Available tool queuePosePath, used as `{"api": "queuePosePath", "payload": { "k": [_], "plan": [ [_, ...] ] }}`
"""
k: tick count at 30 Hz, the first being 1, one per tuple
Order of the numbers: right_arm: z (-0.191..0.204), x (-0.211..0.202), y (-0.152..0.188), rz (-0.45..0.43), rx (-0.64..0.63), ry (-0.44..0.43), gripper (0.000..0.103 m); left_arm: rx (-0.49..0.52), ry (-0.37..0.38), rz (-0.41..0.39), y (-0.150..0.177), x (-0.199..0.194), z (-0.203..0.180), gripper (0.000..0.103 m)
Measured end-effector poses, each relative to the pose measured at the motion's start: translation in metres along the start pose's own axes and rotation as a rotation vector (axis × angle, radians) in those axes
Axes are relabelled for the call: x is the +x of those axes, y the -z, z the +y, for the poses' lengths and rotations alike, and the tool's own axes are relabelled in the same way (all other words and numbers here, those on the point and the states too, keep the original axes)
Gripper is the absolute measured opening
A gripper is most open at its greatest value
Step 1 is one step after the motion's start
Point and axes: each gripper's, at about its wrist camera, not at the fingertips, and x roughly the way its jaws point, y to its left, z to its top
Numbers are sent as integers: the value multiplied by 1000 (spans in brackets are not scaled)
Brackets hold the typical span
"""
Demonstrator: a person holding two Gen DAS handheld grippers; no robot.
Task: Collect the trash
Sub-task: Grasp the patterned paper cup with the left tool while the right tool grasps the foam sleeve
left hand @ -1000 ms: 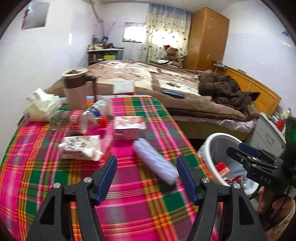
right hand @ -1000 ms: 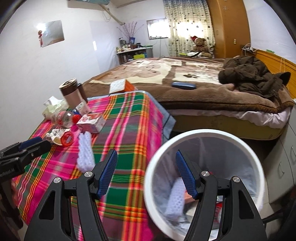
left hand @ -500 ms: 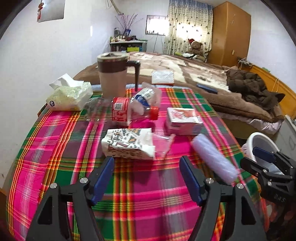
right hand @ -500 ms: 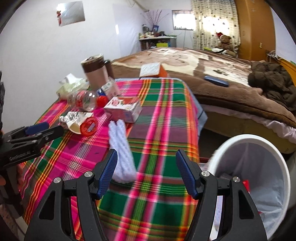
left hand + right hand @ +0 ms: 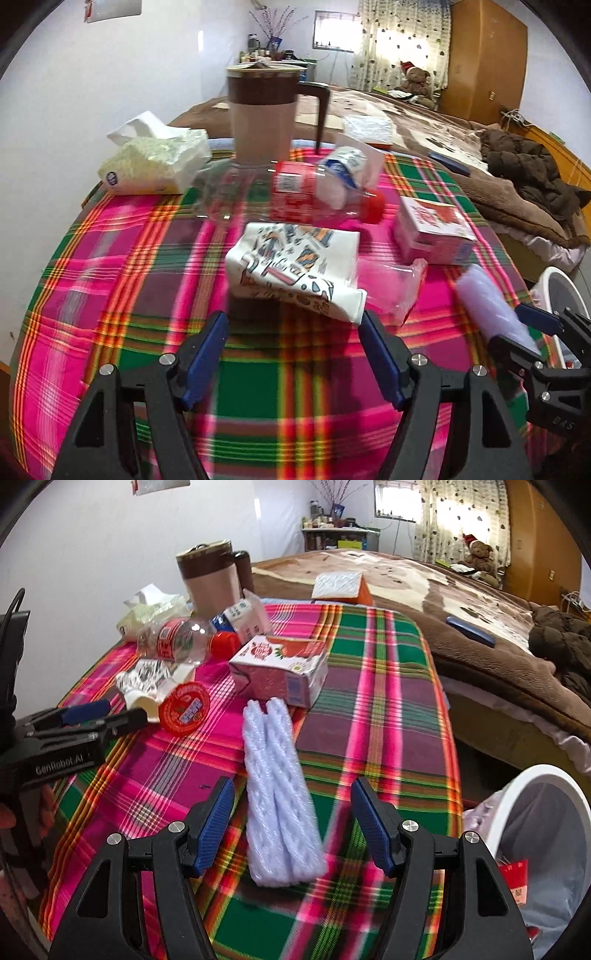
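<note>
Trash lies on the plaid tablecloth (image 5: 122, 280). A crumpled printed paper cup (image 5: 295, 266) rests just ahead of my left gripper (image 5: 293, 332), which is open with nothing between its pads. Behind the cup lie a clear bottle (image 5: 291, 188) with a red cap and a pink carton (image 5: 432, 232). A white foam net sleeve (image 5: 280, 794) lies lengthwise between the fingers of my right gripper (image 5: 291, 805), which is open; the pads stand clear of it on both sides. The white bin (image 5: 546, 786) with trash inside stands at the lower right.
A brown-topped jug (image 5: 262, 114), a tissue pack (image 5: 155, 162) and a small milk carton (image 5: 247, 616) stand at the table's far side. A red lid (image 5: 184, 709) lies by the left gripper (image 5: 125, 710). A bed with an orange box (image 5: 343, 587) lies beyond.
Both grippers swung left from the bin to over the table and dipped down. The left now faces the paper cup. The right now straddles the foam sleeve.
</note>
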Motion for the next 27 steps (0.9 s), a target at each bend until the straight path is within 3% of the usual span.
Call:
{"api": "queuePosePath", "payload": {
  "k": [7,10,13,18,27],
  "plan": [
    [5,6,-1,23,3,4,66,-45,-40,-4,-3,-1,30,75],
    [6,4,0,19,5,8,44,-82,-45,-19,-4,-9,41,75],
    [6,7,-1,24,8,11,31,-119,-13,-39,-5,-18,43,75],
    [9,7,-2,20,8,-10,28,-195,48,-51,-5,-18,37,75],
    [7,7,-1,21,24,-22,28,-278,-38,-20,-5,7,42,74]
  ]
}}
